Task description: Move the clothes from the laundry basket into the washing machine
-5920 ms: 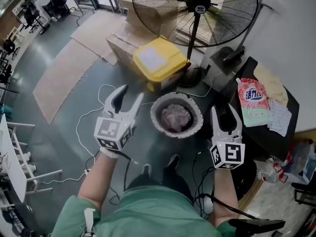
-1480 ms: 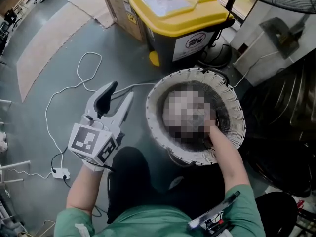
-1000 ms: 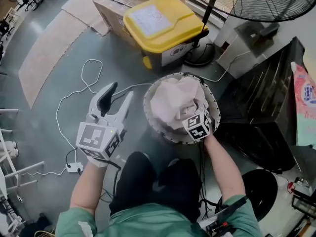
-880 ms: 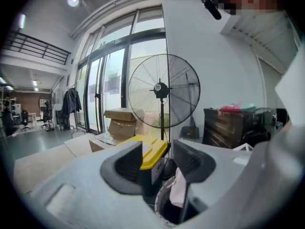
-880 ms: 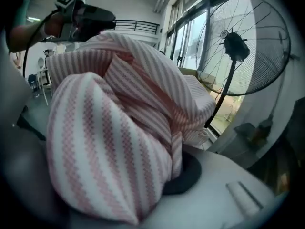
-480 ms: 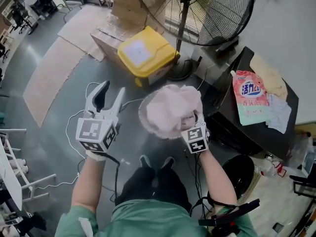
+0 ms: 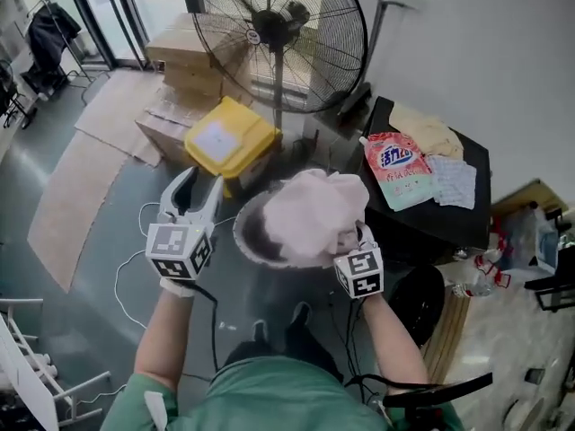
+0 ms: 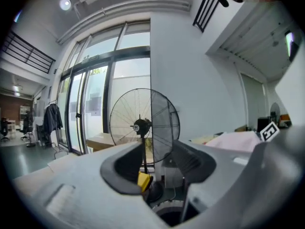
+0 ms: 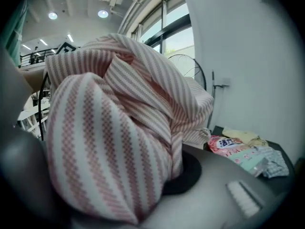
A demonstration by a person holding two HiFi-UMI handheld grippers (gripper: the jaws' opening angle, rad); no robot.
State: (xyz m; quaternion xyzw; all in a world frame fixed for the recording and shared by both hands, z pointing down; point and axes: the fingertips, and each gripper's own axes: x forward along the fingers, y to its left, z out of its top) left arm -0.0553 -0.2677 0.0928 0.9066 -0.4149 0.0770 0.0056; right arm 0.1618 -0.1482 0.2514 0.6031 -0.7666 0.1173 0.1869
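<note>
My right gripper (image 7: 350,237) is shut on a bundle of pink-and-white striped cloth (image 7: 313,214), held up in the air over the white woven laundry basket (image 7: 250,236) on the floor. The striped cloth (image 9: 114,142) fills most of the right gripper view and hides the jaws. My left gripper (image 7: 198,189) is raised at the left, open, with nothing between its jaws (image 8: 155,163). The black washing machine (image 7: 422,214) stands at the right against the wall, its top showing.
A pink detergent bag (image 7: 398,169), a yellow cloth (image 7: 429,133) and a checked cloth lie on the machine's top. A big standing fan (image 7: 274,34), a yellow-lidded bin (image 7: 229,144) and cardboard boxes (image 7: 184,61) stand behind the basket. Cables (image 7: 135,268) trail on the floor.
Both grippers have risen. The right one has lifted the striped cloth up out of the basket, and the view has tilted up, bringing in more of the wall and the fan.
</note>
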